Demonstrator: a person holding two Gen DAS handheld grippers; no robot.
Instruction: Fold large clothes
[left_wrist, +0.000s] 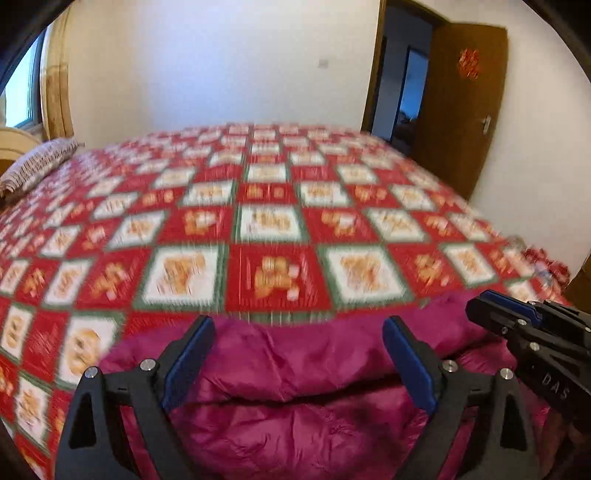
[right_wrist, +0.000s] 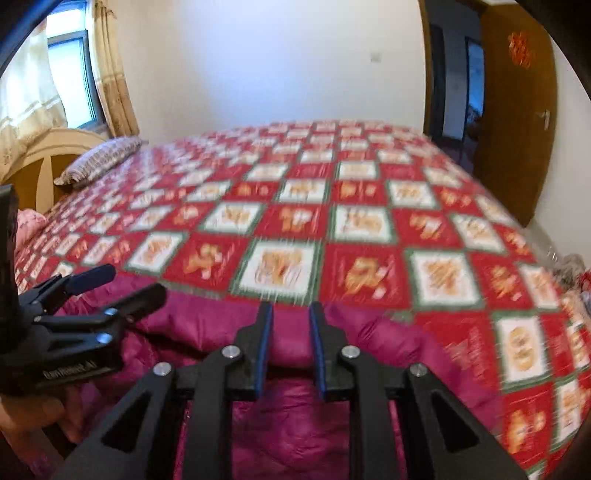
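One big purple coat (left_wrist: 303, 373) lies folded on the bed's near edge, right under both tongs. The left tongs (left_wrist: 299, 354) are spread wide, holding nothing. The right tongs (right_wrist: 291, 350) have a small gap and pinch nothing. Beyond the tongs, the red checked bedspread (left_wrist: 258, 206) gives lots of room.

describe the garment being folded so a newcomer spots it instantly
Start at the big bed with the red, white and green checked cover. On its near edge, just beyond both grippers, lies the magenta puffy jacket. It is the only plain, shiny, quilted piece; everything around it is patterned.
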